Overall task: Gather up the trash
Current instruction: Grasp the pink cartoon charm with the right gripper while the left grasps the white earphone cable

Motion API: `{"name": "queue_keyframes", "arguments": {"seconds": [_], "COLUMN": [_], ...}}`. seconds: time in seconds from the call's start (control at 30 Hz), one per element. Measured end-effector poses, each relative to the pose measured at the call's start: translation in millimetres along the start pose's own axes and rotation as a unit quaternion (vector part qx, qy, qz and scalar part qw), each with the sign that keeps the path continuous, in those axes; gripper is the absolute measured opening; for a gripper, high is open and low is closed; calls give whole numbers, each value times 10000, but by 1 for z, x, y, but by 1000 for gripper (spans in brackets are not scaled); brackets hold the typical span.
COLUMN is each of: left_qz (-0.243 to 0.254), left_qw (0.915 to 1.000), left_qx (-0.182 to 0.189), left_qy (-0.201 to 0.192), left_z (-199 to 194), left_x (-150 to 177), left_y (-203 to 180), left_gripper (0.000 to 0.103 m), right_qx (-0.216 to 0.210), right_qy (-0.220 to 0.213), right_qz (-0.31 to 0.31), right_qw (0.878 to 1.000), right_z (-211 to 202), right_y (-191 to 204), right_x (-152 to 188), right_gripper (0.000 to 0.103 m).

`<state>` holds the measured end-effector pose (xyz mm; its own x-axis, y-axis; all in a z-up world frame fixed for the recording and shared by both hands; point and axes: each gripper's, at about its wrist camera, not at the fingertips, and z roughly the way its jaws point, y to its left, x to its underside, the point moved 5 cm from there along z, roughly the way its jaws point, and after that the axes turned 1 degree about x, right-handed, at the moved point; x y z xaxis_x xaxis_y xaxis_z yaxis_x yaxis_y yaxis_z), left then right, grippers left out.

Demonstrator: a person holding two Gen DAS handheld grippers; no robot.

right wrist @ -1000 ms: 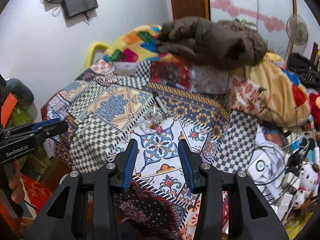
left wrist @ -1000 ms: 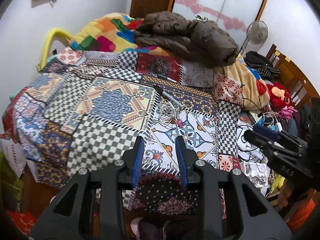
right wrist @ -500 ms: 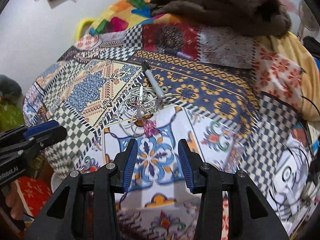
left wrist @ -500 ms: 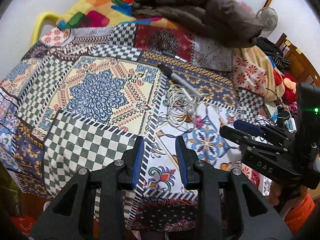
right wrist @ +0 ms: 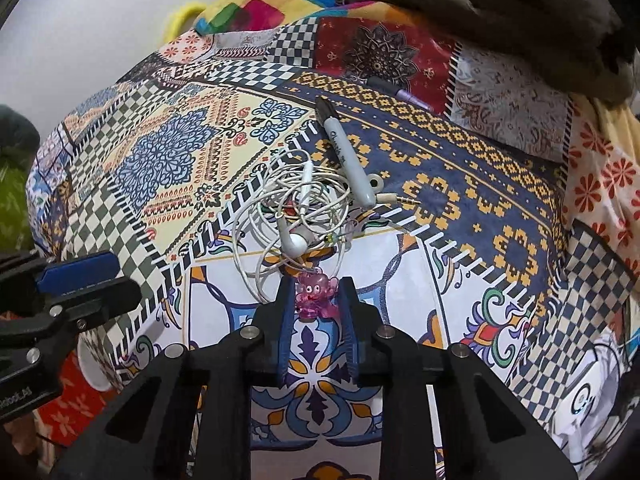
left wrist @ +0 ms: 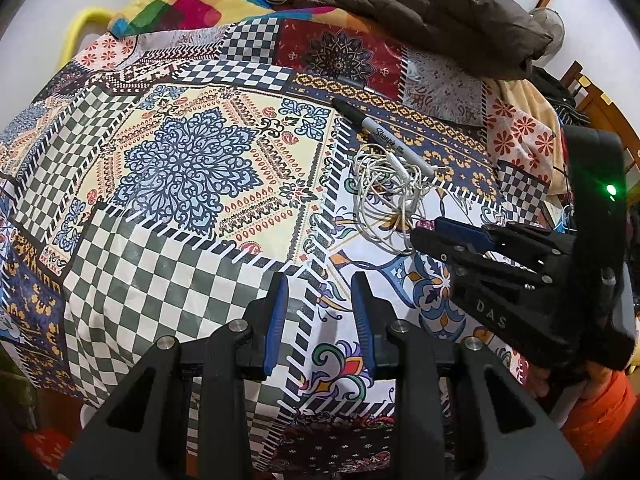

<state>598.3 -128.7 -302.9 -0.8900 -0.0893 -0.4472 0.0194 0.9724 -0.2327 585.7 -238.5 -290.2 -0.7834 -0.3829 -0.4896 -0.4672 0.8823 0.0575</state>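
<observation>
The right gripper [right wrist: 313, 300] is low over the patterned bedspread [right wrist: 460, 208], and its jaws have just been closing; a small pink see-through charm [right wrist: 314, 294] sits between them, and both blue pads touch its sides, so it is pinched. The charm lies at the near edge of a tangle of white earphone cable [right wrist: 296, 216], and a thin cord seems to join it to the tangle, though I cannot tell this for sure. A grey marker [right wrist: 346, 158] with a black cap rests at the far side of the tangle, its end touching the cable. A purple pen [right wrist: 400, 90] lies further back, near a brown jacket [right wrist: 500, 8] heaped on the bed. The left gripper [left wrist: 319, 316] hangs over the checked part of the bedspread, to the left of the tangle, with its fingers spread a little and nothing between them. In its view the right gripper reaches in from the right side, tips at the cable.
</observation>
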Motion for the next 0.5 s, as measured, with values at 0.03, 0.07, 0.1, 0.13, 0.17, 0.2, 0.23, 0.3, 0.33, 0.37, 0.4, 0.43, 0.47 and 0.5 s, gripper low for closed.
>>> {"name": "queue_keyframes", "arguments": {"seconds": [0.03,0.07,0.1,0.13,0.17,0.2,0.23,0.3,0.33,0.37,0.4,0.43,0.47,0.5], "left_qz": [-2,0,9,19,24,17,-14,-94,-150,-187,-228,-278,-321,-339], "left_qw": [10000,10000,10000,10000,10000,10000,9999,9996,9994,9992,9990,9986,9982,9980], "left_qx": [4,17,23,22,37,68,124,245,310,347,384,440,503,531], "left_qy": [10,11,11,9,4,4,12,41,56,63,74,84,82,77], "left_z": [1,2,3,4,4,6,8,13,17,19,22,25,28,30], "left_x": [0,-1,-3,-4,-6,-8,-11,-16,-19,-22,-24,-28,-32,-34], "left_y": [0,-1,-2,-3,-5,-6,-7,-9,-11,-12,-14,-16,-18,-19], "left_gripper": [31,31,31,31,31,31,31,31,31,31,31,31,31,31], "right_qx": [40,75,58,16,-25,-71,-132,-203,-194,-179,-180,-198,-189,-172], "right_qy": [-35,-86,-121,-165,-201,-256,-302,-363,-387,-417,-442,-458,-478,-488], "right_qz": [-34,-69,-66,-33,10,87,163,260,286,318,355,406,442,454], "right_qw": [10000,9999,9999,9999,9998,9996,9993,9988,9987,9985,9982,9979,9977,9976], "right_z": [-1,-6,-9,-14,-16,-22,-28,-35,-36,-39,-42,-45,-48,-48], "right_y": [0,1,1,1,0,-2,-4,-7,-5,-7,-9,-12,-15,-16], "right_x": [0,1,2,2,1,1,2,2,2,4,5,7,9,11], "right_gripper": [20,20,20,20,20,20,20,20,20,20,20,20,20,20]}}
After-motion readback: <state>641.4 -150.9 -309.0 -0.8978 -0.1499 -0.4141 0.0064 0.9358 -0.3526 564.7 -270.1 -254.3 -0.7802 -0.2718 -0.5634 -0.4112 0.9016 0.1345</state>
